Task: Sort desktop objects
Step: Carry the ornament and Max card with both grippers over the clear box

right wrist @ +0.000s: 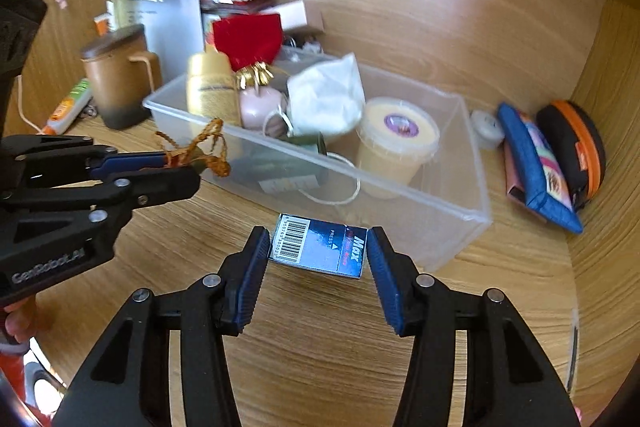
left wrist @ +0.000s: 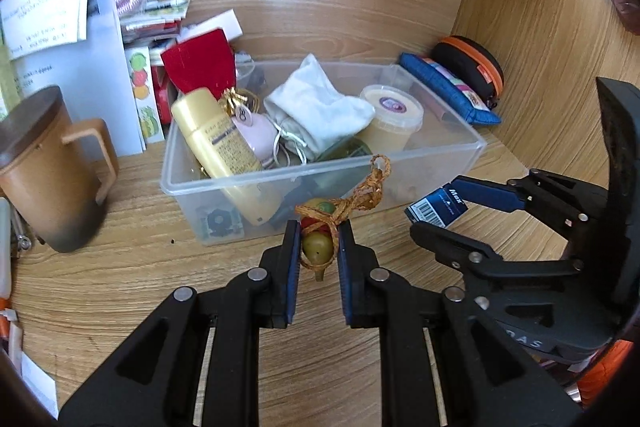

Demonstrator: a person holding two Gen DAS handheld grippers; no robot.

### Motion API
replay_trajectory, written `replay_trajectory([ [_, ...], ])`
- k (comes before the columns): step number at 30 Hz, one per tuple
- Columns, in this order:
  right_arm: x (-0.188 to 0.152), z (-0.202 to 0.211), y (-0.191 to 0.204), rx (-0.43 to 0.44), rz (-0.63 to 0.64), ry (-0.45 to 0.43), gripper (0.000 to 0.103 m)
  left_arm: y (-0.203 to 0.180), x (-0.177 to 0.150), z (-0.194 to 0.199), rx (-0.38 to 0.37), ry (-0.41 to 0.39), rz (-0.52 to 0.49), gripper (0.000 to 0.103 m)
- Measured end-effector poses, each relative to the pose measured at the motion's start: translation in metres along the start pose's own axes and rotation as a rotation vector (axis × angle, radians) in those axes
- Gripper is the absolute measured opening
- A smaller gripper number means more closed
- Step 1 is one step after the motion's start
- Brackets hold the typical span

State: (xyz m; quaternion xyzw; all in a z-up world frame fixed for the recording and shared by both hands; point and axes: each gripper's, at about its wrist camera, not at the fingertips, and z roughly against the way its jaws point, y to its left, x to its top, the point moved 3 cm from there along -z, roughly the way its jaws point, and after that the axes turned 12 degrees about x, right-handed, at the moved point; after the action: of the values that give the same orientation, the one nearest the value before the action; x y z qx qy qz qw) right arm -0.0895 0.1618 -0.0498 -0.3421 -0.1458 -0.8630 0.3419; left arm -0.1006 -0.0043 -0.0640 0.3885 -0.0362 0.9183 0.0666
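Note:
My left gripper [left wrist: 318, 231] is shut on a small bead charm [left wrist: 317, 247] with a golden braided cord [left wrist: 368, 187], held just before the clear plastic bin [left wrist: 440, 151]. From the right wrist view that left gripper [right wrist: 180, 167] comes in from the left, the cord [right wrist: 212, 147] hanging off its tips. My right gripper [right wrist: 318, 241] is shut on a dark blue "Max" box [right wrist: 320, 247] with a barcode, lifted a little off the desk in front of the bin [right wrist: 400, 189]. The left wrist view has that right gripper [left wrist: 434, 206] and box [left wrist: 436, 210] at the right.
The bin holds a gold bottle [left wrist: 216, 143], a white pouch [left wrist: 320, 107], a cream tub [left wrist: 392, 115] and a pink item. A brown lidded mug [left wrist: 52, 167] and a stack of papers [left wrist: 80, 67] stand left. A blue pouch [left wrist: 452, 87] and a black-orange case [left wrist: 472, 67] lie in the right corner.

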Motion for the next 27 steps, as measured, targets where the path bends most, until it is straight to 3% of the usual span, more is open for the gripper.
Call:
replay_trajectory([
  [17,0.022,0.039,-0.032,0.029,0.001,-0.127,0.047,-0.001,0.031,0.024,0.037,-0.068,0.019,0.016],
  [27,0.041,0.030,-0.051,0.050,-0.001,-0.144,0.047,-0.005,0.055,0.011,0.059,-0.072,0.012,0.016],
])
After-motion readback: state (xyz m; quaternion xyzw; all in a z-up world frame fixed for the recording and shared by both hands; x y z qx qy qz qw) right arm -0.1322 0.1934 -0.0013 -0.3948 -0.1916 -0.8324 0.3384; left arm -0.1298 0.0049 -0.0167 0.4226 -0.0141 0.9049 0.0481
